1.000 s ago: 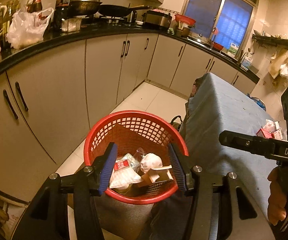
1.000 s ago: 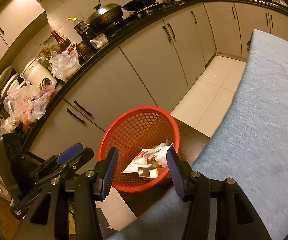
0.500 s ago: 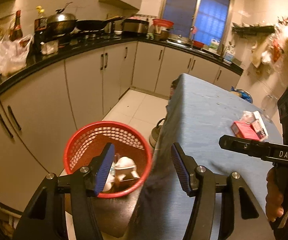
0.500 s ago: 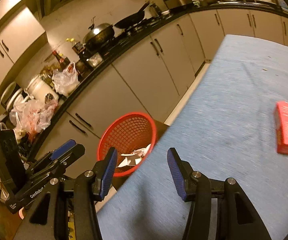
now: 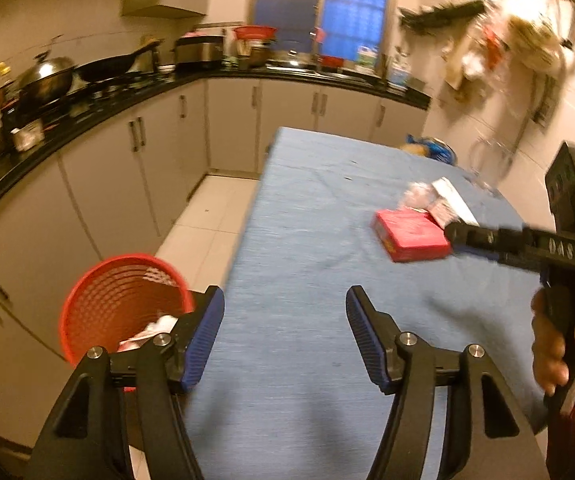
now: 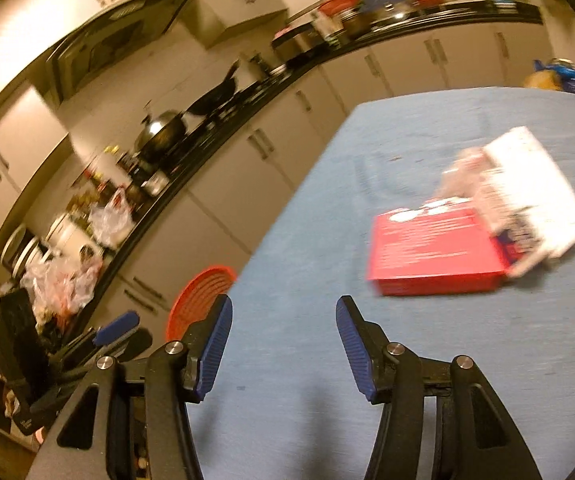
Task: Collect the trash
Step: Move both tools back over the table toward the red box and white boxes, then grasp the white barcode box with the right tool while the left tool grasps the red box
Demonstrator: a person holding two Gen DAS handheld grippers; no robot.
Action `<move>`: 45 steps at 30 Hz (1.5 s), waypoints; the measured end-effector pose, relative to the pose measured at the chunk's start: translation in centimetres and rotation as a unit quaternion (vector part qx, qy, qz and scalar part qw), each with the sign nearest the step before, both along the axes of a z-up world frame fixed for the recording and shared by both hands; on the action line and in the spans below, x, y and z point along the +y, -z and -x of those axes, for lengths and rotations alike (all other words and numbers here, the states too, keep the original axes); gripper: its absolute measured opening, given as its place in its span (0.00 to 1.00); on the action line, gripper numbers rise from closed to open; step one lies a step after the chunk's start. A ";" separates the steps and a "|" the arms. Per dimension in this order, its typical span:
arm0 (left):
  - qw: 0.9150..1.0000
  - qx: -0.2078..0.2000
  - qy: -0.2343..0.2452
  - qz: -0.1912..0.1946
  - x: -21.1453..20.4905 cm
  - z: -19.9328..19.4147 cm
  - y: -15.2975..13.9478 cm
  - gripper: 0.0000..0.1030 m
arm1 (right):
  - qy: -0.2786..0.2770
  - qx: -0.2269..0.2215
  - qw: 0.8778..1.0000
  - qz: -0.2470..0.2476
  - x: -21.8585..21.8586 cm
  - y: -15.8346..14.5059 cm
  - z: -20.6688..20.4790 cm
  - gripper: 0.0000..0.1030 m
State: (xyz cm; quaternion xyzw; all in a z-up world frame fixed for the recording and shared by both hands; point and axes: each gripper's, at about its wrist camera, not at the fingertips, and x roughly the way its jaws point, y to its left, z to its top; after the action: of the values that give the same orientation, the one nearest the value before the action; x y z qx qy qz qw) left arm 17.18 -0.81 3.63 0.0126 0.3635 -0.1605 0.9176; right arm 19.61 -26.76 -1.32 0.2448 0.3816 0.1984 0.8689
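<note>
Two grippers in view, both with nothing between the pads. Left gripper (image 5: 281, 334) stands with its jaws apart over bare blue tablecloth (image 5: 307, 240); the jaws have just been opening wider. Right gripper (image 6: 283, 338) likewise: jaws apart, just been opening, only cloth between them.

Trash left on the table: red flat box (image 6: 433, 254) lies on the cloth at far right, ahead of the right gripper and clear of its pads. White print on the lid, too blurred to read. Touching its far right corner: white carton (image 6: 535, 192), tilted, resting partly on the box, with crumpled clear wrap (image 6: 461, 174) just beside it. Dark patch of print on the carton's near end, not legible.

Red mesh basket (image 5: 121, 308) sits low at near left, beside the table edge and in front of the cabinet doors. Crumpled white and red waste (image 5: 151, 332) visible inside, partly hidden by the left finger of the left gripper.

Left wrist view: the right gripper's body reaches in from the right, over the red box's near right corner. Raised letters on it read "DAS" (image 5: 563, 246); a small green light glows on its upper housing. A hand (image 5: 555, 352) grips its handle at the right edge.

Counter at far left carries a lidded wok (image 5: 45, 76); other items too blurred to name.
</note>
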 end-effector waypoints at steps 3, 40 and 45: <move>1.000 0.008 0.025 -0.004 -2.6 0.0 0.4 0.63 | 0.034 -0.001 0.999 -0.002 -3.7 -0.1 0.5 0.59; 0.992 0.096 0.080 -0.010 -12.4 -7.0 5.0 0.65 | 0.042 0.075 0.994 -0.066 -15.1 5.6 -7.0 0.38; 0.992 0.101 0.079 -0.009 -13.0 -8.2 4.9 0.65 | 0.069 0.079 0.991 -0.084 -15.9 6.4 -7.3 0.38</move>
State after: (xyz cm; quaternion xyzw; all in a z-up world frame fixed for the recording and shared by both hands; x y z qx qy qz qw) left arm 25.43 -13.78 -1.31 0.0332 0.4533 -0.2294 0.8607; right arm 26.93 -42.63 -7.70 0.3573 0.4132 0.1491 0.8243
